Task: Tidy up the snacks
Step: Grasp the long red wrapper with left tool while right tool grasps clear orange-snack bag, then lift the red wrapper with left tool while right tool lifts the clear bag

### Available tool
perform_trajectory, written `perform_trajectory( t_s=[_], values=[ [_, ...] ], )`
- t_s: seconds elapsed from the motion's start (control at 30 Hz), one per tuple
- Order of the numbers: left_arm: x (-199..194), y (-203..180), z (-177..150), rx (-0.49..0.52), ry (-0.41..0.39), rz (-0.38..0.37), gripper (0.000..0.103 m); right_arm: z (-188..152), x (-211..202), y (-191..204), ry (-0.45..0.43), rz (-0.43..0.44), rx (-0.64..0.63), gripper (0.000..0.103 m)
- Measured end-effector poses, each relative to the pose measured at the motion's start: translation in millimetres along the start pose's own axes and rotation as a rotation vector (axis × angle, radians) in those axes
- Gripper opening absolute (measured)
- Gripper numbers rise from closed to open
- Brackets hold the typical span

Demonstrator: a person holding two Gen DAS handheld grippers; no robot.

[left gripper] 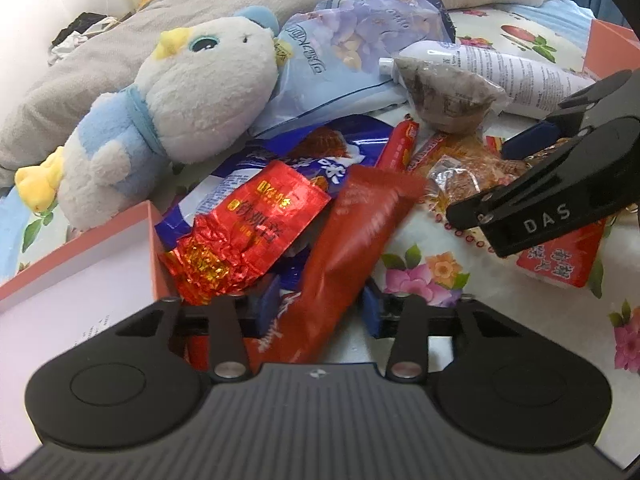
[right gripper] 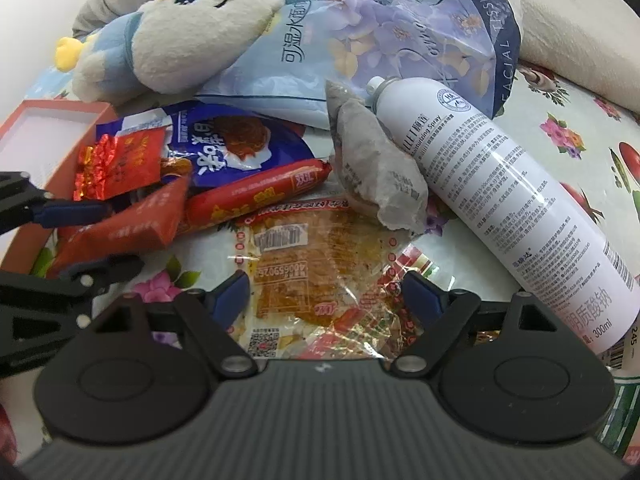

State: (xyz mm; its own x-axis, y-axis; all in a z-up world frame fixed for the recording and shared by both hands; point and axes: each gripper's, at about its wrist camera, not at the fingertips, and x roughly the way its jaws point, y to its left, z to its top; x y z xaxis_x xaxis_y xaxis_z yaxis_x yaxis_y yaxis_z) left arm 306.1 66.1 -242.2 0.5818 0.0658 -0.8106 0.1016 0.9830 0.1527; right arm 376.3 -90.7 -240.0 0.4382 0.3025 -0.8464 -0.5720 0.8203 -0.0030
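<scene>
Between the left gripper (left gripper: 320, 300) fingers, shut on it: red sachet (left gripper: 352, 232), long axis running straight ahead, orange box (left gripper: 60, 280) just left (likely destination). Right gripper (right gripper: 326, 292) open, straddling clear packet (right gripper: 312, 272).

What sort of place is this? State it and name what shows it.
Most likely a bedroom, with the snacks spread on a bed: a floral sheet, a rumpled grey blanket and a plush toy lie around the pile.

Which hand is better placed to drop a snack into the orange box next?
Left. Its tongs grip the long red foil packet beside the orange box; the right tongs straddle the clear packet, open.
</scene>
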Motion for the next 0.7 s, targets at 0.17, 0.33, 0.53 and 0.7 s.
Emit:
perform_trajectory(
  t_s=[0.17,0.33,0.53,0.7],
  values=[
    [-2.3,-3.2,-2.1,0.013,-0.009,0.002,0.038,-0.3,-8.4,6.1,-0.024,-0.013,-0.027,0.057],
    [-8.6,-5.3,-3.1,0.002,-0.008,-0.020,0.033,-1.6,-20.6,5.5,-0.047,-0.022,-0.030,0.026],
    [-19.4,-5.9,-7.5,-0.038,-0.002,-0.033,0.032,-5.3,-33.5,9.4,-0.055,-0.019,-0.018,0.013],
    [-34.0,-5.7,-14.1,-0.069,-0.004,-0.031,0.023,-12.4,-47.7,10.7,-0.052,-0.011,0.015,0.011]
  ],
)
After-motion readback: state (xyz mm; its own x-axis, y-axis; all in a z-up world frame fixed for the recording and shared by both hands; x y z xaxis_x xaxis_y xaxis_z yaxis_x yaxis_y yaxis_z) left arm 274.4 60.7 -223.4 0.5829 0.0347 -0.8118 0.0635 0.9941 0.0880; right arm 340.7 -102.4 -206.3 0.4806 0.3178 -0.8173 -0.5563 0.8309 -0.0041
